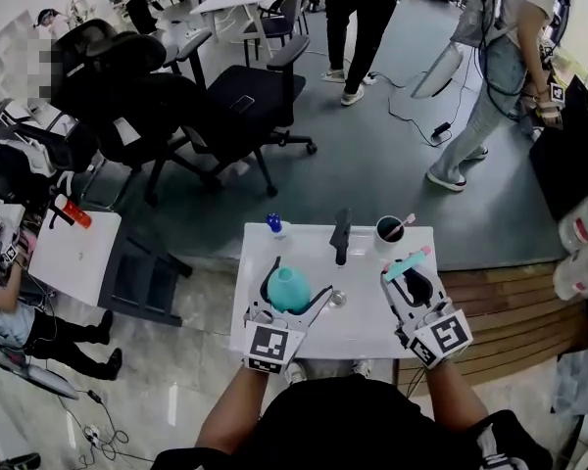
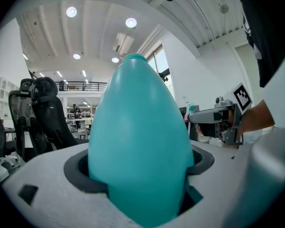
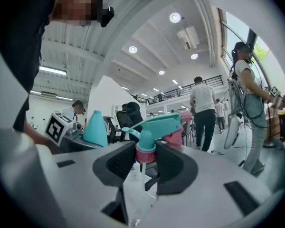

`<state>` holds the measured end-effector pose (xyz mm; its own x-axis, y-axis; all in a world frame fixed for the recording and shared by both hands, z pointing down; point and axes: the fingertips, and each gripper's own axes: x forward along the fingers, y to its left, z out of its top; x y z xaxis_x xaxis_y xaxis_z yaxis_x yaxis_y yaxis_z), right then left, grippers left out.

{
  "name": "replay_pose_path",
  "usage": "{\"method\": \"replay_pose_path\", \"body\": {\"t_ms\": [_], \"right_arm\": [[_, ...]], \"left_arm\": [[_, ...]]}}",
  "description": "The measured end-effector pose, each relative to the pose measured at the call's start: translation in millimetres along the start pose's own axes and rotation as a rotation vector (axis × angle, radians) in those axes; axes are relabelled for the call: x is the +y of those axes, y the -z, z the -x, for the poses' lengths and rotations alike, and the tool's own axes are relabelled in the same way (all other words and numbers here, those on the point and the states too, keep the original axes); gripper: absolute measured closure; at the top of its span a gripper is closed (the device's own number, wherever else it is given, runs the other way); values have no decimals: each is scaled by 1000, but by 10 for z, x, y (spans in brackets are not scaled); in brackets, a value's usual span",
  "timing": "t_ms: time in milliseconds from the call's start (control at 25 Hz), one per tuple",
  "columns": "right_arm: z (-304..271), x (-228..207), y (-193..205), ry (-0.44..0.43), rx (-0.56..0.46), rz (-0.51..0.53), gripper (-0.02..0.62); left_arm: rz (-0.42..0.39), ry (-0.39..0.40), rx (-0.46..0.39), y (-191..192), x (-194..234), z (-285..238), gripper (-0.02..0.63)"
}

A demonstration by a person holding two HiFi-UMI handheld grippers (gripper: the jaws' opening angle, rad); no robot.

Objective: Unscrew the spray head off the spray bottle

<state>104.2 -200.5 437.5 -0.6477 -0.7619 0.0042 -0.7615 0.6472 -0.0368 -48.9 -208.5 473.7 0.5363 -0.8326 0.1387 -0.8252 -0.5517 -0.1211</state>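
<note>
Bottle (image 1: 289,289), detached spray head (image 1: 408,263), stick (image 1: 406,222) in cup (image 1: 387,248)

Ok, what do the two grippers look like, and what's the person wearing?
The left gripper and right gripper match: broad light grey plastic bodies with dark grey curved pads lining the jaws. Each carries a cube with black-and-white square markers at its rear. The person wears a black top.

The teal, cone-shaped spray bottle (image 1: 289,289) is at the near left. The teal spray head (image 3: 154,127) (pink collar, clear tube dangling) is off it, near right.
</note>
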Motion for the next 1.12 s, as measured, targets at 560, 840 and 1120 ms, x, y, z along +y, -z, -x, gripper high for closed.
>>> {"method": "replay_pose_path", "body": {"t_ms": [560,840,1120], "right_arm": [[53,-106,196,81,66,26,462],[52,-96,208,84,79,43,462],[39,-96,221,84,82,43,462]], "left_arm": [[-13,-28,-10,-33,72,17,130],[-13,-31,6,-3,70,11,130],[-13,-31,4,-17,82,0,130]]}}
